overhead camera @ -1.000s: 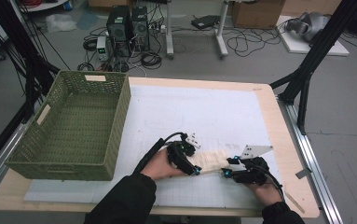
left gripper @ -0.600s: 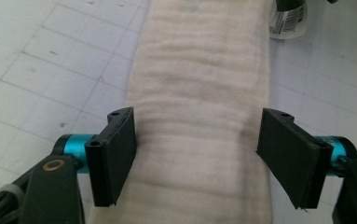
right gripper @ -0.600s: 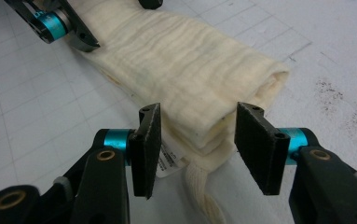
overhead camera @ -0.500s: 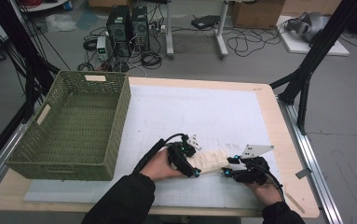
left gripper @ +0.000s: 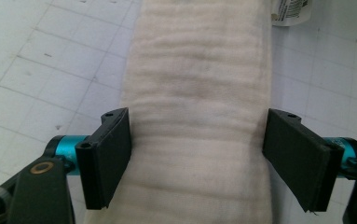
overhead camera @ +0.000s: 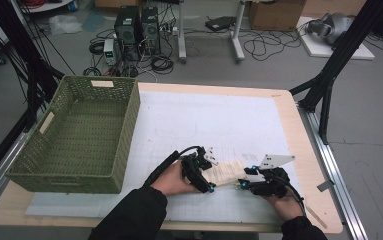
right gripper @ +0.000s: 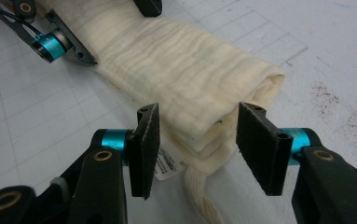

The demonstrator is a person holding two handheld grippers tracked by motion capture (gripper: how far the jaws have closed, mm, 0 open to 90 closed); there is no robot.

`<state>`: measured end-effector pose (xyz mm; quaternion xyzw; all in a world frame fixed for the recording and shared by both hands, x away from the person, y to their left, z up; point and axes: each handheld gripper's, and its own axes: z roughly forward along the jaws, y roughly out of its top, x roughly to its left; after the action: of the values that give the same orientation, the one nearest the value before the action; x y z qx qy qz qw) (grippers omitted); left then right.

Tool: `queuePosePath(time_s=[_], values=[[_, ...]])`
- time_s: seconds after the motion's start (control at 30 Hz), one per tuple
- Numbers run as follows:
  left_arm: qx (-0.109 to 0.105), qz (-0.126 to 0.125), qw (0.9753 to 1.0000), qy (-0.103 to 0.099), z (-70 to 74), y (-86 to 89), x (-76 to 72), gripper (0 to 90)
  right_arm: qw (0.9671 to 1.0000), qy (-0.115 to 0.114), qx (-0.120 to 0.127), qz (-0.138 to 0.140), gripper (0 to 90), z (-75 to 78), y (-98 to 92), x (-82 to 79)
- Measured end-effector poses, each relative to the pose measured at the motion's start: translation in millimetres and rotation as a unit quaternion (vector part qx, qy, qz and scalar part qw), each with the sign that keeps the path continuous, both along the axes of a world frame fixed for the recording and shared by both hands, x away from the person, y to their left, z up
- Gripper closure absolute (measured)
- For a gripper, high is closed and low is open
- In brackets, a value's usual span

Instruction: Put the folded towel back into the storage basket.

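Your left gripper (left gripper: 197,154) is spread wide, straddling the folded cream-coloured cotton cloth (left gripper: 197,107). Your right gripper (right gripper: 197,144) is spread too, the cloth's end between its jaws.

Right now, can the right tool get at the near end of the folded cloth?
Probably yes. The right tool is open, its jaws flanking the end of the folded cloth with nothing between. The left tool, also open, straddles the cloth farther along, clear of that end.

Open mat (overhead camera: 219,120) beyond; basket (overhead camera: 79,135) far left.
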<state>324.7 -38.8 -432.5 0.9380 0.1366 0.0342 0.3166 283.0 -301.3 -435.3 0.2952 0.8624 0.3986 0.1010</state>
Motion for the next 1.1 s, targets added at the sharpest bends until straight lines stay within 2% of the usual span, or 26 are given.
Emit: queuePosePath(time_s=[0.07,0.3,0.43,0.6,0.87,1.1], values=[[0.008,-0.004,0.9999,-0.013,-0.7,-1.5,-2.6,22.9,1.0,-0.001,0.0,0.0,48.3,0.2,-0.2,0.2],[0.007,0.0,0.9999,-0.012,-0.5,-1.3,-2.0,23.8,1.0,-0.004,0.001,-0.002,47.7,1.5,-0.5,-0.2],[0.006,0.009,0.9998,-0.014,0.4,-0.2,-0.6,28.8,1.0,-0.002,0.003,-0.005,46.9,2.0,-0.9,-0.5],[0.005,0.028,0.9995,-0.016,2.6,1.5,2.8,42.7,1.0,-0.006,0.002,-0.006,45.8,2.5,-1.5,-0.1],[0.001,0.056,0.9983,-0.014,4.5,4.9,9.2,64.5,0.9997,-0.008,0.017,-0.019,45.6,5.4,-7.0,-0.1],[0.0,0.069,0.9975,-0.011,4.9,6.5,12.3,74.4,0.9995,-0.011,0.02,-0.022,44.6,5.8,-9.4,-0.7]])
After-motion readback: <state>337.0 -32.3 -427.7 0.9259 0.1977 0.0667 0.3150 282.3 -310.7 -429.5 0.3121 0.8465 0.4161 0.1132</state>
